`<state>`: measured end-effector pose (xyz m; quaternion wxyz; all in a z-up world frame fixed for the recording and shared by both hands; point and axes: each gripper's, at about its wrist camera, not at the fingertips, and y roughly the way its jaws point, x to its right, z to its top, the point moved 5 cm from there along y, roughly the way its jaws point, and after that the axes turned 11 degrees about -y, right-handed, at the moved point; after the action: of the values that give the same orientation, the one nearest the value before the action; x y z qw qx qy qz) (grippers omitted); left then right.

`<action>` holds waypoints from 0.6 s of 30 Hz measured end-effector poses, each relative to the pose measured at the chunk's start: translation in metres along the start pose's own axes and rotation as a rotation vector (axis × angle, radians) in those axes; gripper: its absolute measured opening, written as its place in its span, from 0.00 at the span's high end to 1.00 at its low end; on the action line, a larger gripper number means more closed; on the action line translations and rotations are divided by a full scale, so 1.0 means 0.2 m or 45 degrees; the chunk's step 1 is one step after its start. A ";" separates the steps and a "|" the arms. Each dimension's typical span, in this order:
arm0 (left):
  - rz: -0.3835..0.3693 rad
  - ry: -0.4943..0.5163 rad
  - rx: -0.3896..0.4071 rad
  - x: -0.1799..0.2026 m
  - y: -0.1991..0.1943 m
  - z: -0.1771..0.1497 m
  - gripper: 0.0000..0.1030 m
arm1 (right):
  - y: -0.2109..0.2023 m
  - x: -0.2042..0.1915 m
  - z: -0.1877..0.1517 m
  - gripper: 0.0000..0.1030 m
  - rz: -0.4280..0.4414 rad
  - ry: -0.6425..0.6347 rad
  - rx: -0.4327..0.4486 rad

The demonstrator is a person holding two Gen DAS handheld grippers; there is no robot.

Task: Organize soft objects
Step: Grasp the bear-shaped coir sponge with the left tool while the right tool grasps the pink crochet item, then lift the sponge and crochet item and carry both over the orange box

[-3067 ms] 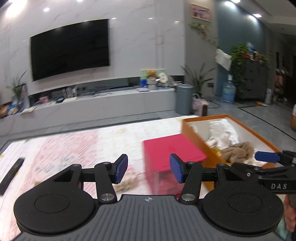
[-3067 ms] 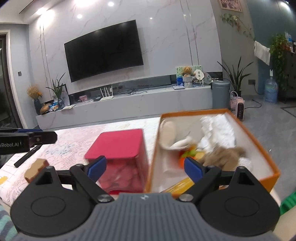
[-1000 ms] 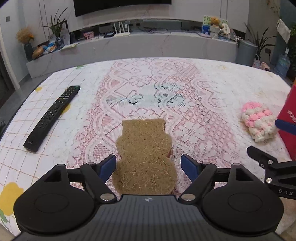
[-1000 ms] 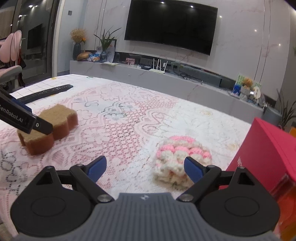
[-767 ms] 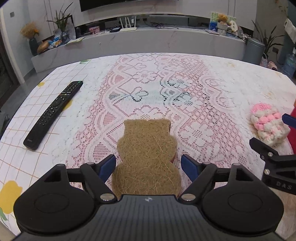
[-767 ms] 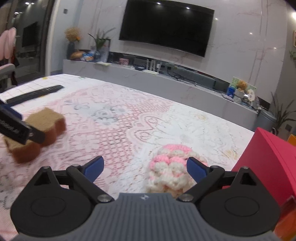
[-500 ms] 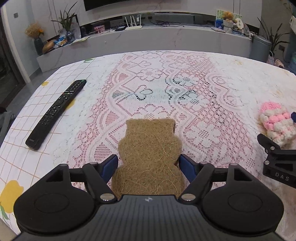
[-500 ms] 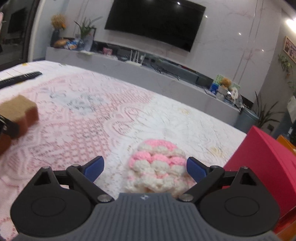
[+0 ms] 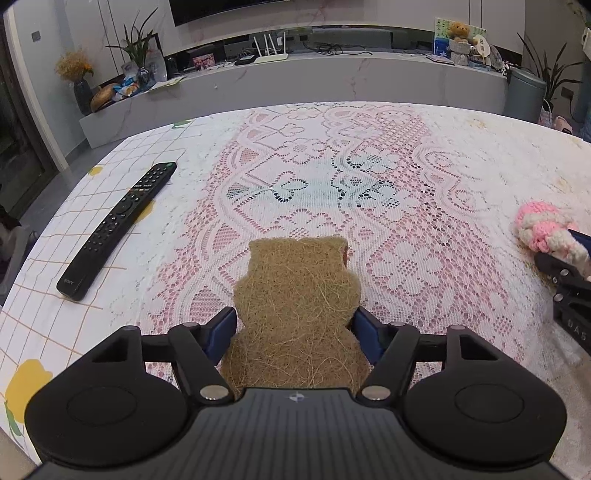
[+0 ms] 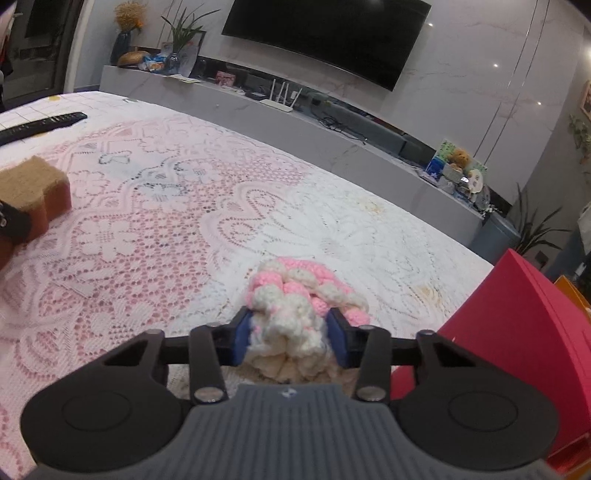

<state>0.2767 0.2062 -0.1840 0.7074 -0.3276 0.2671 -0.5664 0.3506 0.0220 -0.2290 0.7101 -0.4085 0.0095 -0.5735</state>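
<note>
Gripping now: both tongs have just been closing, each with a soft thing between its blue pads.
Left tongs (image 9: pixel 293 334): the pads sit against the two flanks of the bear-shaped fibre scrubber (image 9: pixel 295 306), at its waist; grasping it, though it is not visibly squashed.
Fibre scrubber: tan, coarse-haired on top, with an orange-brown side layer seen in the right wrist view (image 10: pixel 35 194); it lies flat on the lace cloth (image 9: pixel 406 177), ears pointing away from the camera.
Right tongs (image 10: pixel 291 338): clenched on the near end of the pink and white crocheted pouf (image 10: pixel 295 299); the yarn bulges up between the pads and is pinched narrow there.
Crocheted pouf: resting on the lace cloth near the table's right side, just beside the red box (image 10: pixel 528 321); in the left wrist view it shows at the right edge (image 9: pixel 543 229), with the right tongs' black frame over its near part.
Red box: right of the pouf, its slanted top face towards the camera; an orange edge (image 10: pixel 574 288) shows behind it.
Remote control (image 9: pixel 118 227): black, lying on the checked part of the cloth, well to the left of the scrubber.
Table (image 9: pixel 44 325): covered by a white checked cloth with yellow flowers, the pink and white lace over its middle.
Background: a long grey TV bench (image 9: pixel 332 77) with plants, a router and a small teddy bear; a dark television (image 10: pixel 325 35) on the marble wall.
</note>
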 end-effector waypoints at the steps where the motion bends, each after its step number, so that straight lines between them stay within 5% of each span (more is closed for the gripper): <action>1: -0.003 -0.008 0.004 0.00 -0.01 0.00 0.24 | -0.01 0.01 0.01 0.66 0.005 0.002 0.004; 4: -0.026 -0.030 0.032 0.01 -0.08 0.02 0.24 | -0.06 0.03 0.04 0.73 0.005 -0.001 0.039; 18: -0.109 -0.058 0.087 0.13 -0.48 0.01 0.24 | -0.52 0.07 0.10 0.75 0.197 0.078 0.234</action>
<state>0.2237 0.1672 -0.1081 0.6992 -0.3272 0.2174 -0.5972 0.2812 0.0216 -0.1484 0.7860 -0.3221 0.0101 -0.5277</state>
